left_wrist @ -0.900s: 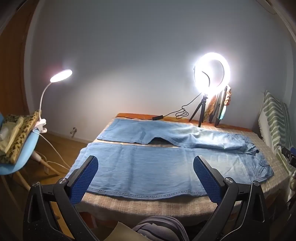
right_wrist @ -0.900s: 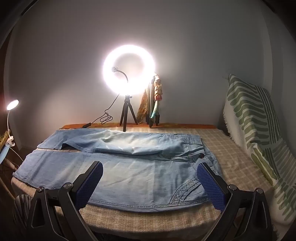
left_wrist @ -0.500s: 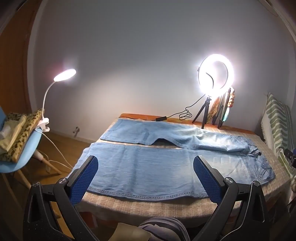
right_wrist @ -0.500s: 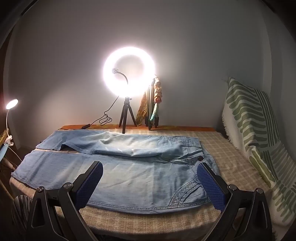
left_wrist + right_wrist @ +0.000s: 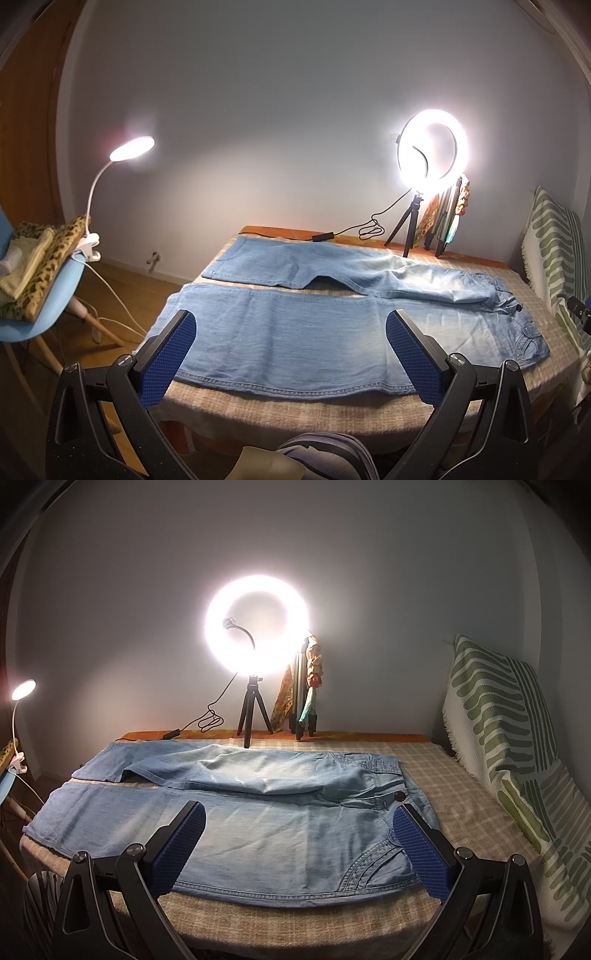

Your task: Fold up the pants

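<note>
Light blue jeans (image 5: 303, 332) lie spread flat on the checked bed cover (image 5: 295, 406), legs side by side, hems at the left, waist at the right. The far leg is creased and lies partly over itself. The jeans also show in the right wrist view (image 5: 280, 823). My left gripper (image 5: 290, 325) is open and empty, held in front of the near leg's long edge. My right gripper (image 5: 299, 819) is open and empty, held in front of the waist end near the pocket stitching (image 5: 376, 864).
A lit ring light on a small tripod (image 5: 432, 155) and its cable (image 5: 369, 230) stand at the bed's far edge. A green-patterned cushion (image 5: 509, 746) leans at the right. A blue chair (image 5: 40, 295) with folded cloth and a clip lamp (image 5: 131, 147) stands left.
Both grippers have drawn back slightly from the bed, so the jeans sit a little farther off. Both stay open. The jeans have not moved.
</note>
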A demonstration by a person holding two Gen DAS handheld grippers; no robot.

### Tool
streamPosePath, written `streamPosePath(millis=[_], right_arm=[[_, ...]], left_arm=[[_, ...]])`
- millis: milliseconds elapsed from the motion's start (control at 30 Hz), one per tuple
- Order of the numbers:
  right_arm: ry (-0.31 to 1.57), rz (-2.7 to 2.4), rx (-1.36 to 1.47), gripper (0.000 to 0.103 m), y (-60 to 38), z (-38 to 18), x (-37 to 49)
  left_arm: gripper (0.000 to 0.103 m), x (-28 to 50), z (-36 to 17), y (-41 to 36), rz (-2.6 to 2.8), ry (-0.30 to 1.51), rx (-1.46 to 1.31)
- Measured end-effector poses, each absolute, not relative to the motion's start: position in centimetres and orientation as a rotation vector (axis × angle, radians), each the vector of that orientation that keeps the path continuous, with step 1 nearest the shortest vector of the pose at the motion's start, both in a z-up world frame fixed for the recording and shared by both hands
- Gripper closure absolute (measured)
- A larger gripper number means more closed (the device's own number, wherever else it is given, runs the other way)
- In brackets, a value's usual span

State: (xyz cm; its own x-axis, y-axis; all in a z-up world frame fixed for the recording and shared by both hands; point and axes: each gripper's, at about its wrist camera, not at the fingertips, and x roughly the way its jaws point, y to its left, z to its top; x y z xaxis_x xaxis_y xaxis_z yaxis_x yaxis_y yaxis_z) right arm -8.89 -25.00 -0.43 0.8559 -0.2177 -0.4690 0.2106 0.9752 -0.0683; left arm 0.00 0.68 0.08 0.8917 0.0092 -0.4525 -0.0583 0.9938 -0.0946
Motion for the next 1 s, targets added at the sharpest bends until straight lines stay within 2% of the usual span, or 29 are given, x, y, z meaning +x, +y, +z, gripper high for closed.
streamPosePath(millis=[1000], right_arm=[[0.495,-0.226,-0.015,0.000,-24.86,-0.40,-8.68]], left_arm=[[0.001,-0.24,-0.06,0.84,0.039,0.468,-0.114]])
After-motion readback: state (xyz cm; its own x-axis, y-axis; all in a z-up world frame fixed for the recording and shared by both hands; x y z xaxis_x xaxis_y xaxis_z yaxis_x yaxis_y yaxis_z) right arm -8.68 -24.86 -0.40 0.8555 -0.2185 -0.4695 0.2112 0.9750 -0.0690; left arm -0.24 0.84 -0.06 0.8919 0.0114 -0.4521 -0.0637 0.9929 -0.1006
